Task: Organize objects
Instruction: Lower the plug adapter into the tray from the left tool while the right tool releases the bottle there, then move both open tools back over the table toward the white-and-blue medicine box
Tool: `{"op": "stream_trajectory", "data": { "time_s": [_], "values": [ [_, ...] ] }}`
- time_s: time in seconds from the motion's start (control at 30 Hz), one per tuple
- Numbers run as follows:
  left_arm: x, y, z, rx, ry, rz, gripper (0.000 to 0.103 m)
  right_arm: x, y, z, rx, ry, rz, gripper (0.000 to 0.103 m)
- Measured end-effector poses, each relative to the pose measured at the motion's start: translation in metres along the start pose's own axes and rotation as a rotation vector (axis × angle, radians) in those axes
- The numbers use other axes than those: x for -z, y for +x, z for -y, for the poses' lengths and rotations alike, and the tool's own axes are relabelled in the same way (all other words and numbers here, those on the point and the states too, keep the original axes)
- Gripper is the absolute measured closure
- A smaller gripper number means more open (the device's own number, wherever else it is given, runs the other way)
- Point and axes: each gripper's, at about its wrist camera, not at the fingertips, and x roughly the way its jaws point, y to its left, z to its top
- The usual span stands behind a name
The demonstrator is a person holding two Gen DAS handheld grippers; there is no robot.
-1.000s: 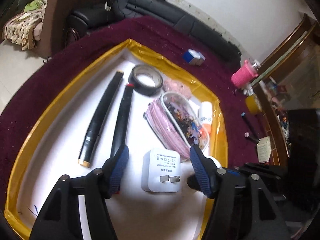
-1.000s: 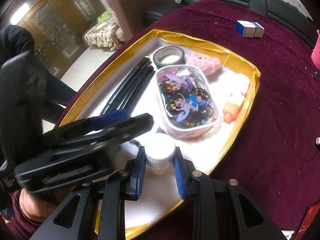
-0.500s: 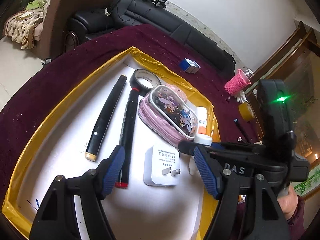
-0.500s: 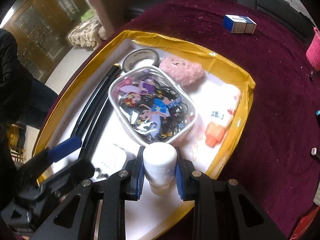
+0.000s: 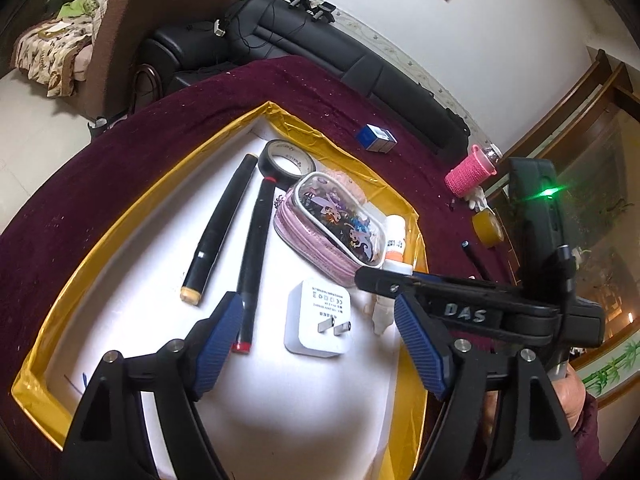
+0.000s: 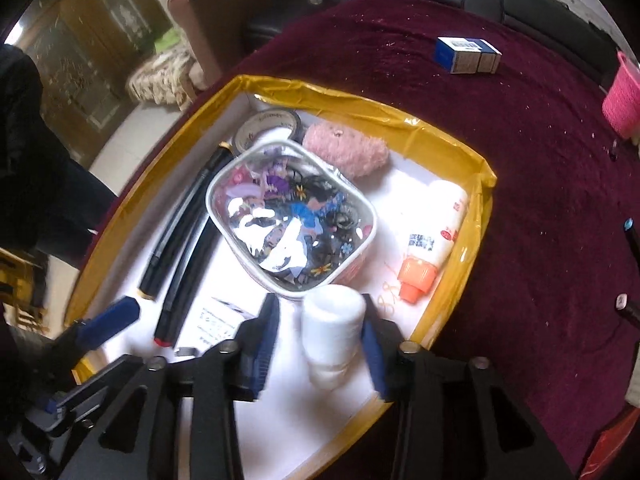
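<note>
A white tray with a gold rim (image 5: 100, 240) lies on the maroon cloth. My left gripper (image 5: 320, 344) hangs over its near part with its jaws opening; a white charger plug (image 5: 318, 322) lies flat on the tray floor between the blue pads, untouched. In the right wrist view my right gripper (image 6: 320, 344) is also opening around a small white bottle (image 6: 332, 332) that stands on the tray floor beside the cartoon pouch (image 6: 292, 228). The left pad stands clear of the bottle. The right gripper's black body (image 5: 460, 304) crosses the left wrist view.
In the tray lie two black markers (image 5: 218, 236), a tape roll (image 5: 286, 160), a pink fluffy thing (image 6: 346, 150) and an orange-capped glue tube (image 6: 434, 248). On the cloth outside are a blue box (image 6: 468, 54), a pink cup (image 5: 470, 168), yellow tape (image 5: 488, 228) and pens.
The right gripper carried the white bottle toward the pouch, set it down and its jaws have parted from it. The left gripper's jaws have widened over the charger and drawn back a little.
</note>
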Motion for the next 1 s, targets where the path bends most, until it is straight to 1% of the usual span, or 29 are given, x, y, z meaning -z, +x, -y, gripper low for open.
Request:
{"op": "stream_trajectory", "data": {
  "time_s": [0.03,0.1,0.23,0.47,0.6,0.7,0.83,0.9,1.0],
  "values": [
    [0.001,-0.002,0.0,0.001,-0.003,0.001,0.023,0.001,-0.003,0.001,-0.006,0.005,0.007,0.048],
    [0.003,-0.005,0.001,-0.002,-0.005,0.003,0.022,0.005,-0.01,0.004,-0.035,0.024,0.015,0.045],
    [0.007,-0.012,0.003,0.0,-0.018,0.005,0.019,0.009,-0.02,0.01,-0.103,0.065,0.025,0.042],
    [0.014,-0.026,0.006,-0.012,-0.012,0.017,0.017,0.015,-0.046,0.016,-0.12,0.1,0.097,0.039],
    [0.018,-0.033,0.012,-0.014,0.003,0.026,0.017,0.026,-0.069,0.03,-0.122,0.128,0.144,0.034],
    [0.021,-0.036,0.022,-0.004,0.028,0.023,0.017,0.044,-0.093,0.046,-0.115,0.152,0.187,0.03],
    [0.027,-0.038,0.04,0.01,0.079,0.012,0.016,0.073,-0.125,0.078,-0.091,0.201,0.24,0.025],
    [0.03,-0.039,0.055,0.019,0.124,0.008,0.016,0.094,-0.143,0.101,-0.061,0.236,0.278,0.024],
    [0.037,-0.04,0.077,0.039,0.199,0.005,0.013,0.128,-0.169,0.139,0.004,0.307,0.332,0.019]
  ]
}}
